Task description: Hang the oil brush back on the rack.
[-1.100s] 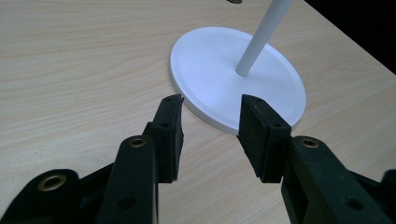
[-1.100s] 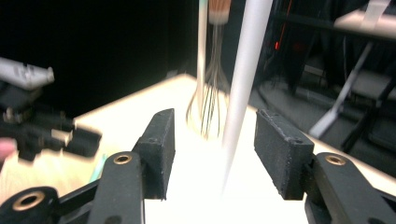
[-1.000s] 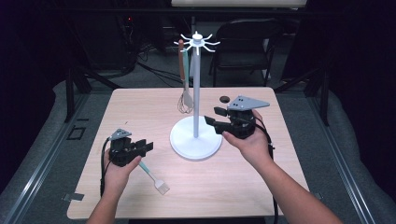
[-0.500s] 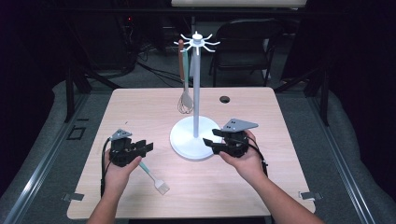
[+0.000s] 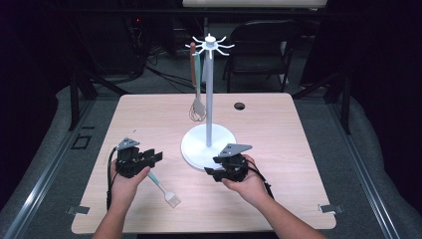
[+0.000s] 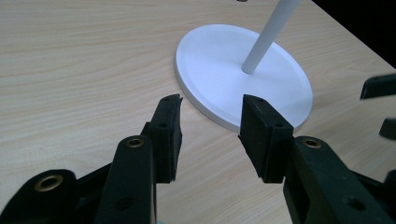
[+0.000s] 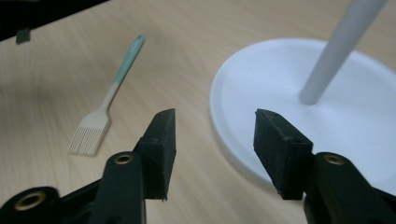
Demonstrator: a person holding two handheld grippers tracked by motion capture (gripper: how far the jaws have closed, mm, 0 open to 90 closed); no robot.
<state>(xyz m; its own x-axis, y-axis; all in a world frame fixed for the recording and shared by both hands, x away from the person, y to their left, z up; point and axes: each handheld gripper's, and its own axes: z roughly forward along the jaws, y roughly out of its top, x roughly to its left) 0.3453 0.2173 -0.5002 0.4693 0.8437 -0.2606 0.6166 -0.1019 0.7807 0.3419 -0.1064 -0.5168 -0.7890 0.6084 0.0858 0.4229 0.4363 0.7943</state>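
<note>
While whisk (image 5: 197, 110) hangs on stand (image 5: 208, 144) — brush (image 5: 165, 191) on table (image 5: 278, 129), both claws agape

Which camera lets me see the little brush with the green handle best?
The right gripper view: the whole brush lies flat on the table, bristles and green handle clear. In the high view it is small, its handle partly under the left gripper.

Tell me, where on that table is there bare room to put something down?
The table's right side beyond the white stand, and the far left corner. Crowded: the near middle, with both hand-held grippers, left and right, plus the brush.
</note>
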